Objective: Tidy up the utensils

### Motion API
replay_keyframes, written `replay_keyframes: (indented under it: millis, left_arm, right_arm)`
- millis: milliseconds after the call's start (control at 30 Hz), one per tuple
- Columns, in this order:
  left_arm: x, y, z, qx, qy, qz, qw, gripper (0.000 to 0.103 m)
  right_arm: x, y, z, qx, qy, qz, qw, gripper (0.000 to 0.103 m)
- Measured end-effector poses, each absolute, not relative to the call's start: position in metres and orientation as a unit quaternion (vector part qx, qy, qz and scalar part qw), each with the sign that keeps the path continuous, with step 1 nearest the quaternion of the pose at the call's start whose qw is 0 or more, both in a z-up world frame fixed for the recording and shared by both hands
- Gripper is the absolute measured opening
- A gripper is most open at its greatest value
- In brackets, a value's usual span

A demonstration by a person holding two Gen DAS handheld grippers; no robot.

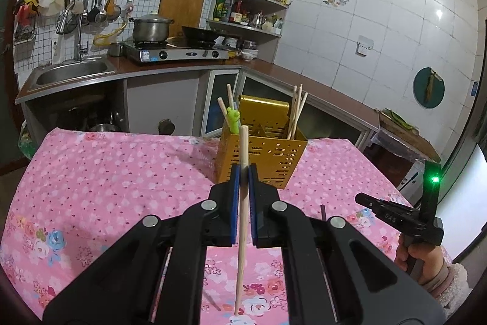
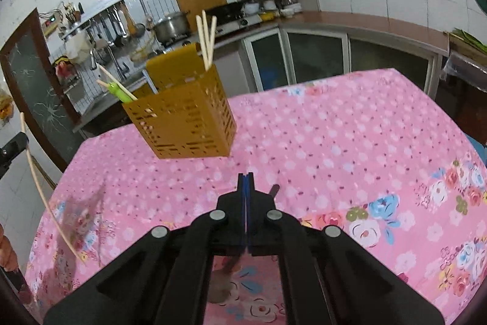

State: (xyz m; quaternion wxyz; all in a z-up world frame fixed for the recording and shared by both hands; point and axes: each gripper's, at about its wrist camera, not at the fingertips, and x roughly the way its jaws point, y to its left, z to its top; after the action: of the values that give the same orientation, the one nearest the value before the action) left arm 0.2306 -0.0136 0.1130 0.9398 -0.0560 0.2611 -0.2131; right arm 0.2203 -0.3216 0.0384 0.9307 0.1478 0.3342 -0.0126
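My left gripper (image 1: 243, 169) is shut on a pale wooden chopstick (image 1: 242, 233), held upright above the pink floral tablecloth, just in front of the yellow perforated utensil holder (image 1: 268, 157). The holder has several chopsticks (image 1: 296, 111) and a green frog-topped utensil (image 1: 233, 119). In the right wrist view the holder (image 2: 185, 118) stands ahead and left, the held chopstick (image 2: 45, 194) shows at far left. My right gripper (image 2: 246, 177) is shut with its pads together, over a dark-handled utensil (image 2: 274, 191) lying on the cloth; whether it grips it is hidden.
The table with the pink cloth (image 1: 106, 188) fills the foreground. Behind it run kitchen counters with a sink (image 1: 73, 72), a stove with a pot (image 1: 150, 28), and a corner shelf of bottles (image 1: 243, 11). The right gripper's body (image 1: 395, 215) shows at right.
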Motion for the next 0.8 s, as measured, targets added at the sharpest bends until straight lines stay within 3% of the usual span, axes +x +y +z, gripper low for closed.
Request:
replay_keyframes:
  millis: [500,533,633,800]
  left_arm:
    - [0.266,-0.006,0.097,-0.054,0.299,-0.194,0.933,0.004]
    - [0.267,-0.007,0.097,-0.052,0.299,-0.194,0.933,0.004]
    - [0.270,-0.007,0.095,-0.046,0.300,-0.191,0.934,0.004]
    - [0.276,-0.005,0.094,-0.050,0.302,-0.190,0.933,0.004]
  right_arm:
    - [0.257,-0.314,0.009,0.126,0.410,-0.043,0.903,0.003]
    - [0.260,-0.312,0.006,0.125,0.417,-0.044,0.899,0.005]
    - [0.267,-0.307,-0.001,0.115,0.430,-0.054,0.894,0.044]
    - [0.287,-0.305,-0.014,0.111,0.472,-0.070,0.872,0.040]
